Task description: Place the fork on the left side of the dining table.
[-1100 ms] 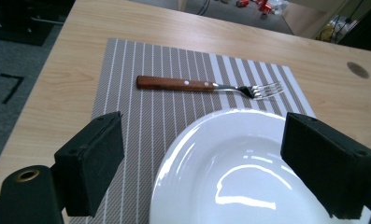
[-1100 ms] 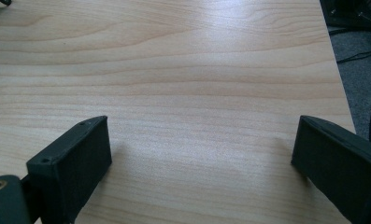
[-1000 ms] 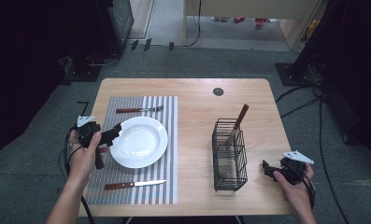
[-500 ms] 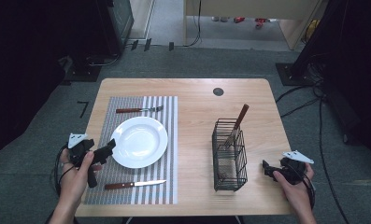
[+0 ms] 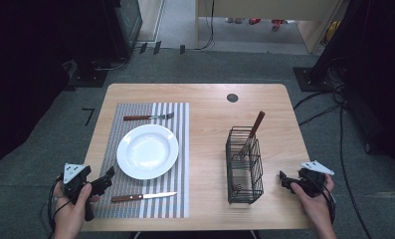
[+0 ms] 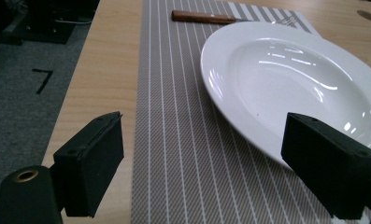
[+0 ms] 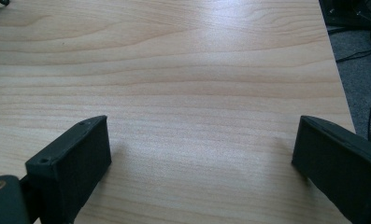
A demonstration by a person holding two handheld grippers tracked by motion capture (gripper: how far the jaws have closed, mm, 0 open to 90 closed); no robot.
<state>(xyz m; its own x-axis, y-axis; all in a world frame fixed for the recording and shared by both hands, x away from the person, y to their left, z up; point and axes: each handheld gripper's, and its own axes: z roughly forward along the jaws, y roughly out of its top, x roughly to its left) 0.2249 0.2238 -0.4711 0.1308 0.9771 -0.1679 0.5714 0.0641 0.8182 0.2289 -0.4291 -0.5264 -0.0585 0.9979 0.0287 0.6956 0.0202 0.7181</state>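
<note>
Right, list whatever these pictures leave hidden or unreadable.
- The utensil in the wire basket, high view: its working end sits behind the wires, so its type is unclear.
- The plate, left gripper view: cut off by the right edge and a finger.
- The fork, same view: tines too small.

the high view looks forward and down from above the person's side, taking in the whole bench (image 5: 205,99) and the floor around it. the left gripper view rides low on the left tool (image 6: 202,158), close to the surface, facing across the striped mat (image 6: 174,140) with the white plate (image 6: 290,79) just ahead and to its right; the high view shares that plate and mat. the right gripper view sits low on the right tool (image 7: 202,163), looking closely over bare wood toward the bench's edge.
</note>
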